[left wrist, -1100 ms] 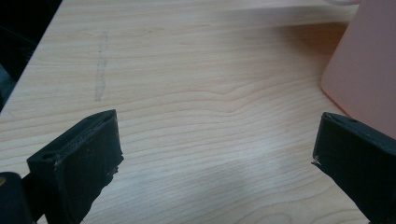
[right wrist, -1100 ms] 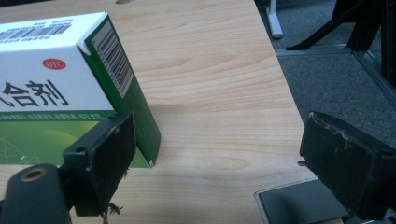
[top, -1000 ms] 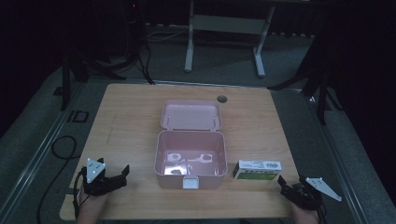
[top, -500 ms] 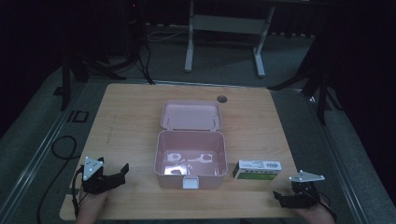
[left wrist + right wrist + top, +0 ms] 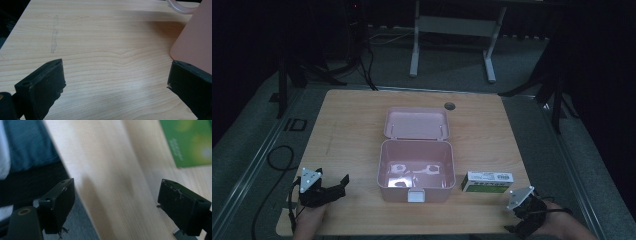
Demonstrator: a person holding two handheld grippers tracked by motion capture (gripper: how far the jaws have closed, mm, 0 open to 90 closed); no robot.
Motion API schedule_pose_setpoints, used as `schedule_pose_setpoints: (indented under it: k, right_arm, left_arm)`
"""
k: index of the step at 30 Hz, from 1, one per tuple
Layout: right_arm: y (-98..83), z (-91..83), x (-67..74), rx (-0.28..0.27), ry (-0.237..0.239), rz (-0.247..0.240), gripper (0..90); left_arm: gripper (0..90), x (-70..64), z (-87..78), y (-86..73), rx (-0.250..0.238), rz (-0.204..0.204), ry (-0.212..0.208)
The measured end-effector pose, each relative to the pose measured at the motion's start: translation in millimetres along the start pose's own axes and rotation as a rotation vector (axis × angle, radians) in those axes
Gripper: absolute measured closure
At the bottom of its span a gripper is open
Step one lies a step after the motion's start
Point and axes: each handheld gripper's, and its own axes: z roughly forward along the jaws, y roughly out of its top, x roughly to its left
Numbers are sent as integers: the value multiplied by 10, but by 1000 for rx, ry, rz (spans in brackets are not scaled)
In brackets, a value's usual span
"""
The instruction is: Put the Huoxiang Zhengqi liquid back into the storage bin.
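An open pink box (image 5: 384,165) stands at the table's middle front, its lid (image 5: 417,123) laid back behind it. Pale shapes lie on its floor; I cannot make them out. A green and white carton (image 5: 487,182) lies to its right. My left gripper (image 5: 343,182) rests open at the front left and points at the box, whose pink wall (image 5: 197,42) shows beyond my right jaw; nothing sits in the left gripper (image 5: 115,82). My right gripper (image 5: 518,216) hovers at the front right corner, in front of the carton (image 5: 190,142). Its jaws have just been closing slightly, but the right gripper (image 5: 116,202) stands wide open over bare wood.
A round cable hole (image 5: 449,105) sits at the table's far edge. The table's front edge (image 5: 75,182) runs under my right gripper, with a person's blue clothing beyond it. Cables lie on the floor at left, and a desk frame stands behind.
My right gripper has come in from the table's right edge towards the front edge, risen a little and turned. The left gripper, box and carton have stayed put.
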Motion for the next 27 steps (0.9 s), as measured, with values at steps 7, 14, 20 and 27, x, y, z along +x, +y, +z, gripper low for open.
schedule_pose_setpoints:
  k: [7, 14, 20, 27]
  right_arm:
    - [262, -102, 76, 78, 71, -83, 131]
    - [612, -303, 194, 66, 126, -177, 136]
    - [873, -514, 204, 49, 114, -238, 136]
    - [1104, -692, 88, 62, 96, -270, 136]
  left_arm:
    - [14, 10, 0, 2, -6, -6, 1]
    - [14, 25, -2, 6, -7, -14, 1]
    - [14, 54, -2, 8, -6, -22, 6]
    - [14, 54, -1, 8, -7, -23, 3]
